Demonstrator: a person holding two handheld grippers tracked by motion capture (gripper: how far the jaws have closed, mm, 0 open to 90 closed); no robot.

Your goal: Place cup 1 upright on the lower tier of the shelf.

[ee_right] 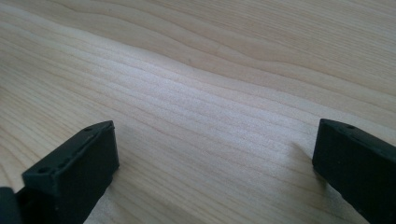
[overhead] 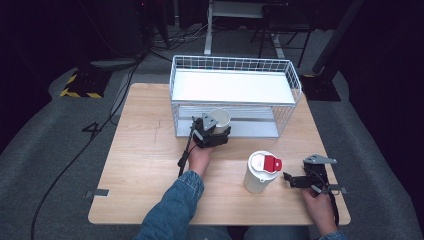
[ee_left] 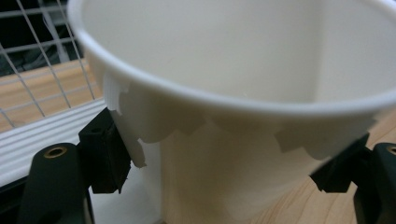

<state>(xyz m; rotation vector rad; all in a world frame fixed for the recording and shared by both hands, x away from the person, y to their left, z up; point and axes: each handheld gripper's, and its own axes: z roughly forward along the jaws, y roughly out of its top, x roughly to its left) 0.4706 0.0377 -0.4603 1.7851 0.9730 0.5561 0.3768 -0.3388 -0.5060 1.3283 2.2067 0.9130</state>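
Your left claw (overhead: 216, 131) pinches an open white paper cup (overhead: 220, 119) by its wall just under the rolled rim, and you hold it at the front opening of the white wire-mesh basket shelf (overhead: 295, 85), level with the lower tier. The step in hand looks like setting that cup inside the rack, so keep the cup upright and guide it straight through the opening, clear of the wire uprights on either side. Lower it until its base sits flat on the ribbed white floor (ee_left: 42, 135) of the lower tier before you loosen anything; a thin paper wall will likely buckle if you squeeze harder or drag it sideways against the mesh. Let go only when the cup stands on its own, then draw the claw back the way it came so the pads do not catch the rim.

In the left gripper view the cup (ee_left: 243, 93) sits directly between the two black pads (ee_left: 105, 154), one pressing each side of the wall, with its mouth tilted toward the camera and the mesh behind it.

Your right claw (overhead: 292, 179) rests spread and empty, low over the light wooden counter (overhead: 145, 165), just beside the tall white tumbler with a red flip lid (overhead: 261, 172) and not touching it. Leave it parked there.
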